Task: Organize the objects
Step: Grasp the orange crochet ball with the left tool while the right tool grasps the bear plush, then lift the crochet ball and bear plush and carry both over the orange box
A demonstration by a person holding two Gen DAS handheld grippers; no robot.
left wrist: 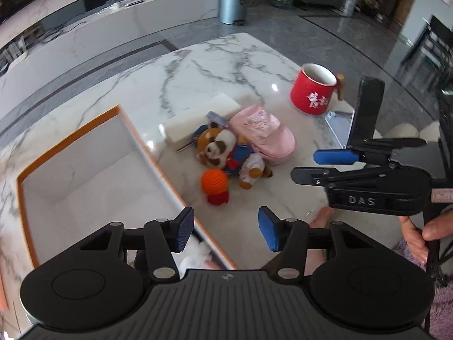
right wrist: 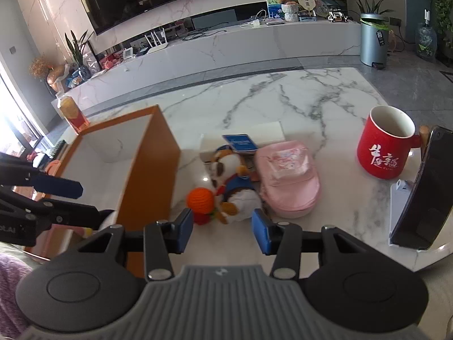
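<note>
An orange-rimmed box (left wrist: 70, 138) with a white inside stands on the marble table, left; it also shows in the right wrist view (right wrist: 150, 170). A plush animal (left wrist: 226, 153) (right wrist: 232, 181), an orange knitted ball (left wrist: 214, 182) (right wrist: 200, 199) and a pink pouch (left wrist: 263, 133) (right wrist: 288, 175) lie beside it. My left gripper (left wrist: 226, 228) is open and empty, over the box's near right edge. My right gripper (right wrist: 222, 231) is open and empty, just short of the ball and plush; it also shows in the left wrist view (left wrist: 308, 164).
A red mug (left wrist: 314, 87) (right wrist: 385, 144) stands at the right. A dark phone (left wrist: 365, 113) (right wrist: 419, 189) leans on a stand near the table edge. A white block (left wrist: 198, 116) lies behind the plush. Something white and fluffy (left wrist: 195, 252) lies in the box's near corner.
</note>
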